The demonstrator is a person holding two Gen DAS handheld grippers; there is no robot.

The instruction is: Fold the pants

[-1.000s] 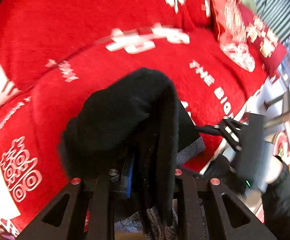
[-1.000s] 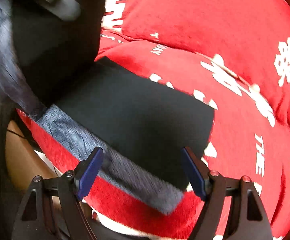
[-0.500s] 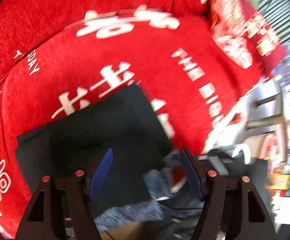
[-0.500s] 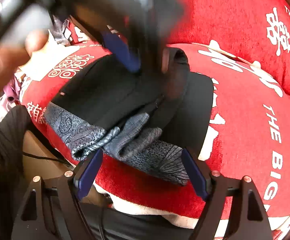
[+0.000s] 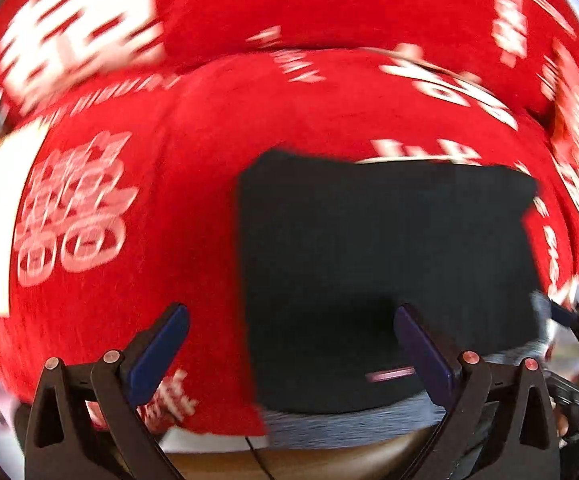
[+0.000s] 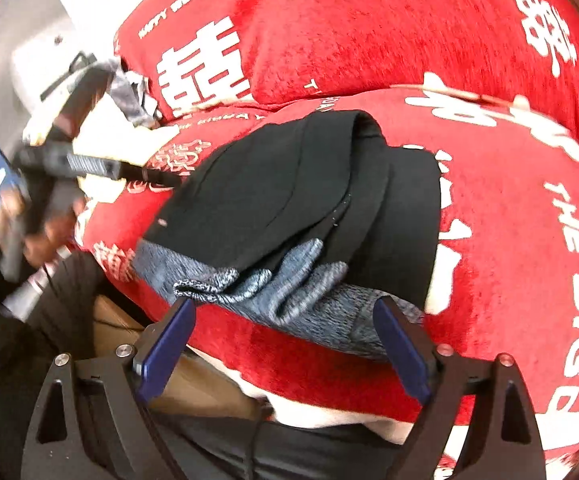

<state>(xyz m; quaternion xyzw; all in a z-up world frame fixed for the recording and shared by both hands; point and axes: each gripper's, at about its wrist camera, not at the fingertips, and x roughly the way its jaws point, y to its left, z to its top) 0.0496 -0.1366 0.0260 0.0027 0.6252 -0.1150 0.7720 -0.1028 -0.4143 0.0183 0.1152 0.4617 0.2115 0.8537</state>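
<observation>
A red plush cover (image 6: 369, 32) printed with white characters and English lettering drapes a cushioned seat and its backrest, which rises beyond the gripper in both wrist views. Directly on the seat lie the black pants (image 6: 289, 196), folded into a thick stack, just ahead of the right gripper (image 6: 285, 316) and between the lines of its fingers. Their grey-blue knit waistband (image 6: 273, 288) sits at the near edge of the seat, closest to the fingertips, bunched in layers. From the left gripper (image 5: 289, 320), the pants (image 5: 385, 264) lie ahead and to the right, with bare red cover (image 5: 177, 208) ahead and to the left.
</observation>
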